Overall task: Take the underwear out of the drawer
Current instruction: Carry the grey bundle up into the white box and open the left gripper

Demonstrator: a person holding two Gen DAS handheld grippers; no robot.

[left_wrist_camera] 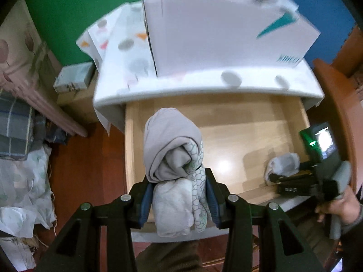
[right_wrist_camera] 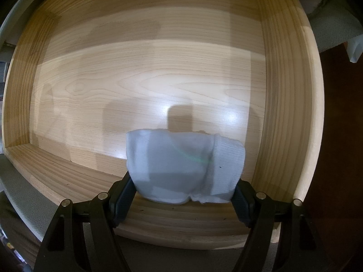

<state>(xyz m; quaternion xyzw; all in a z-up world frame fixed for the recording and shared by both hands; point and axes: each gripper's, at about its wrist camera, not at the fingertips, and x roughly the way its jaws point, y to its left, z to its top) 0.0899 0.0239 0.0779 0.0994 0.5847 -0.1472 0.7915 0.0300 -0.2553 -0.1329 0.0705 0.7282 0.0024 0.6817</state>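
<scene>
Presently: left gripper point(left_wrist_camera: 179, 198) clamps rolled underwear point(left_wrist_camera: 174, 158) above drawer point(left_wrist_camera: 249, 122); right gripper point(right_wrist_camera: 181, 198) clasps white bundle point(right_wrist_camera: 185, 166), unlifted.

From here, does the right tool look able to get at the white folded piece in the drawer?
Probably yes: the right tool already straddles the white folded piece near the drawer's front wall, nothing between. The left tool holds a grey roll clear.

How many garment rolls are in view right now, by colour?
Grey-beige roll, clamped in the left gripper above the drawer: 1
White roll, between the right gripper jaws, low in the drawer: 1
Total: 2
</scene>
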